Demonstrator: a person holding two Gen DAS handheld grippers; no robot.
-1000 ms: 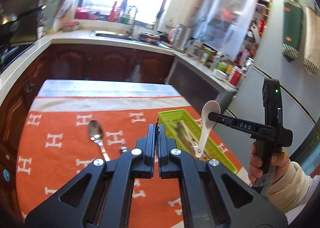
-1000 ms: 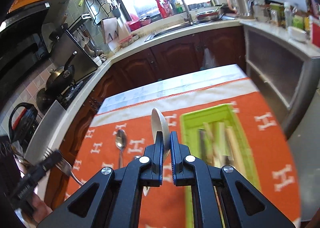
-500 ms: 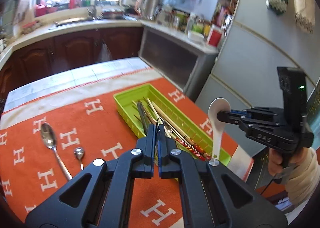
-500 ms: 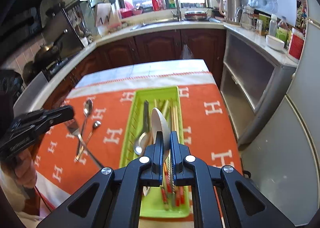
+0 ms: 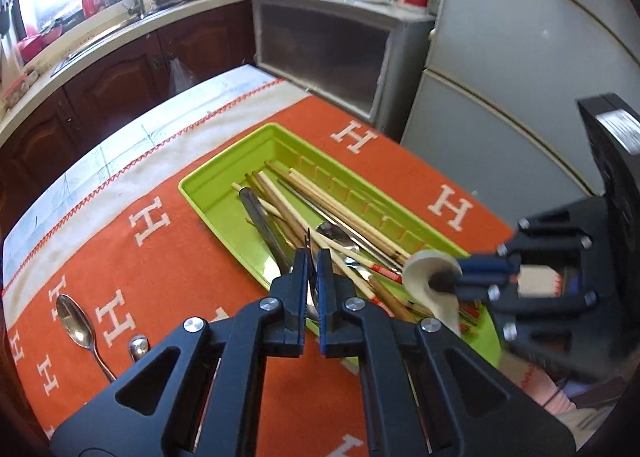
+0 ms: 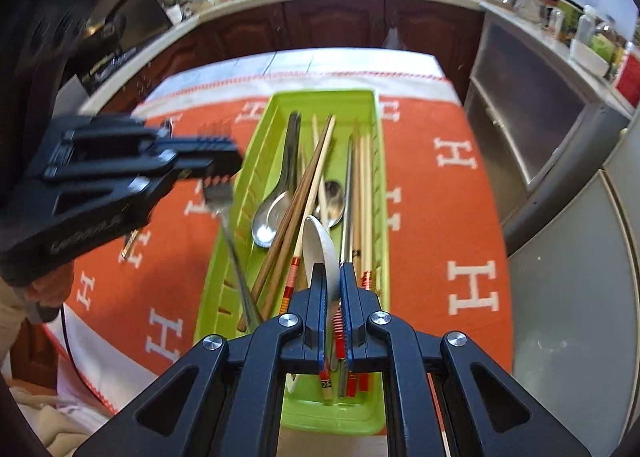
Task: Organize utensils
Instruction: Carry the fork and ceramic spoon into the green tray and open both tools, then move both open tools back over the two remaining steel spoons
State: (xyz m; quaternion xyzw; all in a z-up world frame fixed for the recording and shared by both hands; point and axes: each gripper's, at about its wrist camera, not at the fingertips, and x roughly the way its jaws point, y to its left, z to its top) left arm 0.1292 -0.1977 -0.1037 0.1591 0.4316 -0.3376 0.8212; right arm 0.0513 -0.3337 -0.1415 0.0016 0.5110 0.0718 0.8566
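Covering worktop [image 5: 224, 97]: orange H-print cloth [image 5: 172, 269], glossy green plastic tray [image 6: 360, 105]; left claw [image 5: 313, 257] gripping steel fork [image 6: 224, 213], right claw [image 6: 330, 277] gripping white ceramic spoon [image 6: 320, 249].

The utensil tray [image 6: 362, 97] lies lengthwise on the tablecloth [image 6: 440, 193] covering the worktop [image 6: 352, 57]; in it lie chopsticks [image 6: 308, 181], a metal spoon [image 6: 276, 209] and a smaller spoon [image 6: 334, 197] (partly under the chopsticks); left of the tray, on the cloth, lie a large spoon [image 5: 76, 323] and a small spoon [image 5: 138, 347] side by side; cabinets [image 6: 336, 25] stand behind the worktop.
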